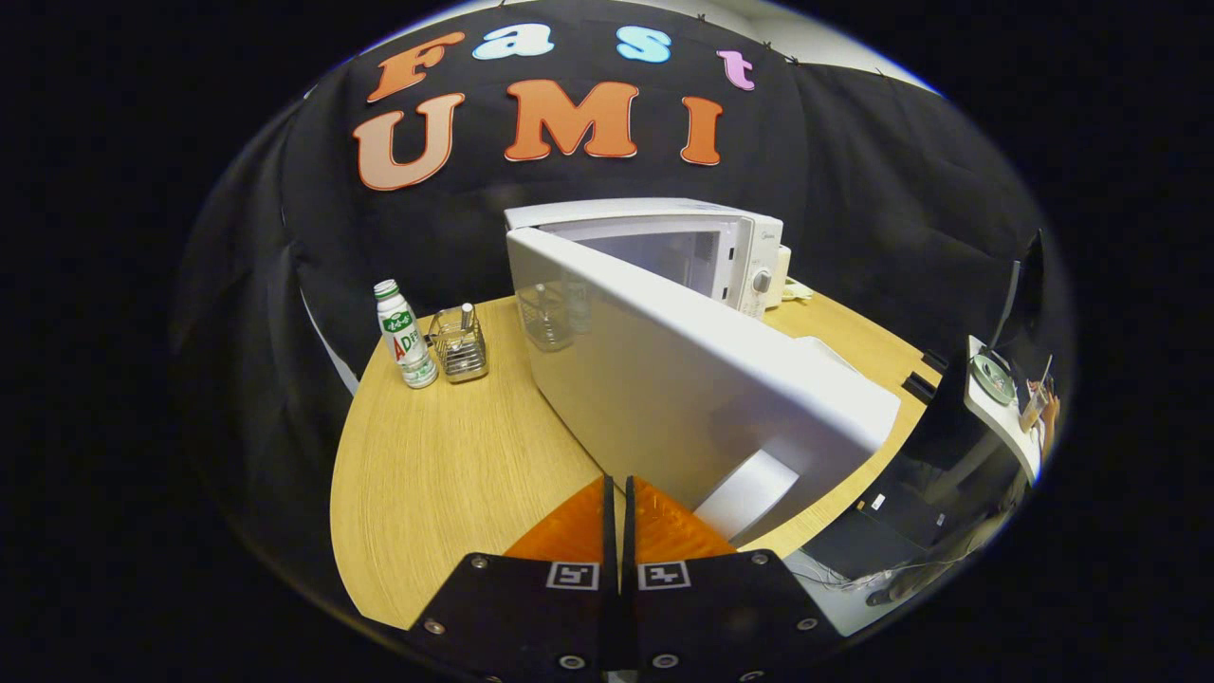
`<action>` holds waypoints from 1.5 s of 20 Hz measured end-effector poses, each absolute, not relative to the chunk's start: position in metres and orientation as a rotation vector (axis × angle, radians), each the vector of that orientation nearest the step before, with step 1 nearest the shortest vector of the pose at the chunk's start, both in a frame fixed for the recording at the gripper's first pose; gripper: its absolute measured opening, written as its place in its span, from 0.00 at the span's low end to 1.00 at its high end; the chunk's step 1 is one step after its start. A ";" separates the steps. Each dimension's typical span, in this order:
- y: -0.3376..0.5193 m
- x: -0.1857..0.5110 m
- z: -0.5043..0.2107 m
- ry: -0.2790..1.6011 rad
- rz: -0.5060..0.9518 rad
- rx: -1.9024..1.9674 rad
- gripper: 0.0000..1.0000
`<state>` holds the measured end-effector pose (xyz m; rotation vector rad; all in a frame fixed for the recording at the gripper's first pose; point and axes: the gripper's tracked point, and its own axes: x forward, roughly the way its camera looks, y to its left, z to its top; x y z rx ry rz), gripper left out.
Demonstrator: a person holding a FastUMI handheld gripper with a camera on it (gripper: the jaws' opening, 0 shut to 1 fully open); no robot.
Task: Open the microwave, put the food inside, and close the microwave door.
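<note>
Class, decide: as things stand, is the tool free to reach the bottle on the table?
Probably yes. The tool, fingers closed together on nothing, sits beside the open microwave door; bare table lies between it and the bottle, which stands left of the door.

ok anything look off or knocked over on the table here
Nothing stands out. The white microwave has its white door swung wide open, as the task needs. The green-capped plastic bottle and wire-mesh holder stand upright beside each other on the wooden table. The gripper is shut, holding nothing.
</note>
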<state>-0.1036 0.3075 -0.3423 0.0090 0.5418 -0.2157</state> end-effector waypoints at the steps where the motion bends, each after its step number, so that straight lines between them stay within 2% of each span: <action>1: 0.301 -0.099 -0.338 0.524 -0.207 -0.001 0.01; 14: 0.226 -0.031 -0.317 0.381 -0.112 0.067 0.01; 21: 0.181 -0.009 -0.320 0.378 -0.151 0.028 0.01; 30: 0.144 0.031 -0.325 0.408 -0.070 0.002 0.01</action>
